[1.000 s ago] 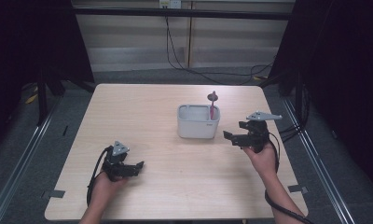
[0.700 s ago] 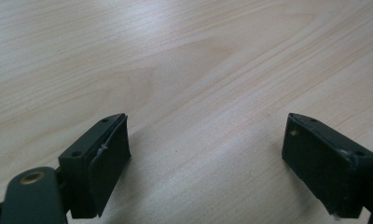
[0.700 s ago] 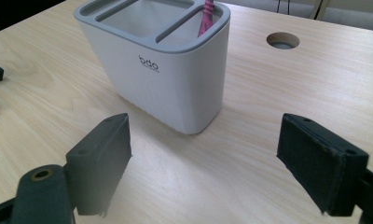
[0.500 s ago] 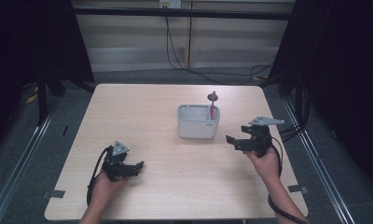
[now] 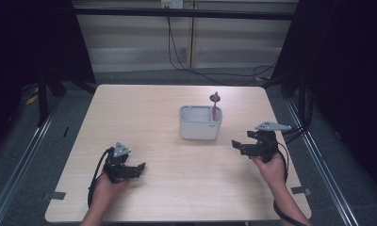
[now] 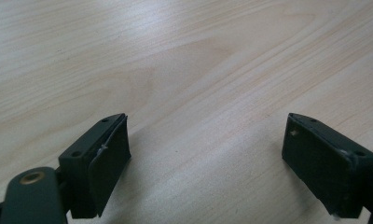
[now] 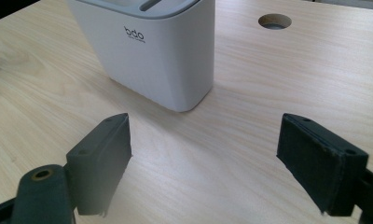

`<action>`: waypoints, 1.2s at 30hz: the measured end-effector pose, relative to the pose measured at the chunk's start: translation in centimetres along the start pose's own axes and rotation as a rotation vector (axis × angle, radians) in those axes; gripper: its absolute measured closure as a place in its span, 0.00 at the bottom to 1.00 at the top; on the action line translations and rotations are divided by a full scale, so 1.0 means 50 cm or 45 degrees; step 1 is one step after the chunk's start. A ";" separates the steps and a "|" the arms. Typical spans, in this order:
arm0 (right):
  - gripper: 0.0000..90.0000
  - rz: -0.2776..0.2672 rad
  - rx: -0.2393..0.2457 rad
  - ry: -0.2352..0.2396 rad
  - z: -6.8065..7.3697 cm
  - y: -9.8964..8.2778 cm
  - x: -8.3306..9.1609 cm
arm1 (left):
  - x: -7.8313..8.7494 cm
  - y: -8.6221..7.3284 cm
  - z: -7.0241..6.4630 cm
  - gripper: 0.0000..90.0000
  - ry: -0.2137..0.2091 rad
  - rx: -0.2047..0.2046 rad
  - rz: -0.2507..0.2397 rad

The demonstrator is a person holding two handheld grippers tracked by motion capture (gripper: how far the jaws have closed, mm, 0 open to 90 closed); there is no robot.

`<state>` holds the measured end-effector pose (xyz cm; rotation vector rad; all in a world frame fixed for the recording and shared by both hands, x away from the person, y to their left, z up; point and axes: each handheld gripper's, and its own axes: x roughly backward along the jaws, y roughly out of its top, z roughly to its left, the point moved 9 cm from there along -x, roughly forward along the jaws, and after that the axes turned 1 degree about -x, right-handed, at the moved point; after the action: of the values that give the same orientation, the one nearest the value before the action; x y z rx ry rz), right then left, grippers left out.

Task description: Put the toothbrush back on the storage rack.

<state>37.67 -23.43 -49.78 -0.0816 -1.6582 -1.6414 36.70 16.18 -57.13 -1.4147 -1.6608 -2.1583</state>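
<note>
A white holder (image 5: 200, 122) with the letters "bdo" on its side (image 7: 152, 44) stands at the middle of the table. A pink-handled utensil (image 5: 215, 106) sticks up from its right compartment. My right gripper (image 5: 237, 146) hovers open to the right of the holder and a little nearer the person, jaws pointing left toward it, nothing between them (image 7: 205, 165). My left gripper (image 5: 138, 167) rests open near the front left of the table, over bare wood (image 6: 205, 154).
The light wooden table (image 5: 144, 108) has a round cable hole (image 7: 274, 21) beyond the holder. Dark floor, metal rails and cables surround the table. Cables trail from both grippers toward the table's front edge.
My right gripper has drifted slightly back toward the person and downward, away from the holder. The left gripper has stayed put.
</note>
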 end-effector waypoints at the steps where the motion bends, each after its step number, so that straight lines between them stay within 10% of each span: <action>1: 0.19 -0.001 -0.001 0.001 0.000 -0.001 0.000 | 0.000 0.000 0.000 0.16 0.000 0.000 0.000; 36: 0.20 0.155 0.087 -0.047 -0.008 -0.081 -0.021 | 0.000 0.000 0.000 0.16 0.000 0.001 0.000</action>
<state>36.36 -23.97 -53.75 -0.1765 -1.7015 -1.4997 36.70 16.18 -57.13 -1.4145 -1.6613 -2.1578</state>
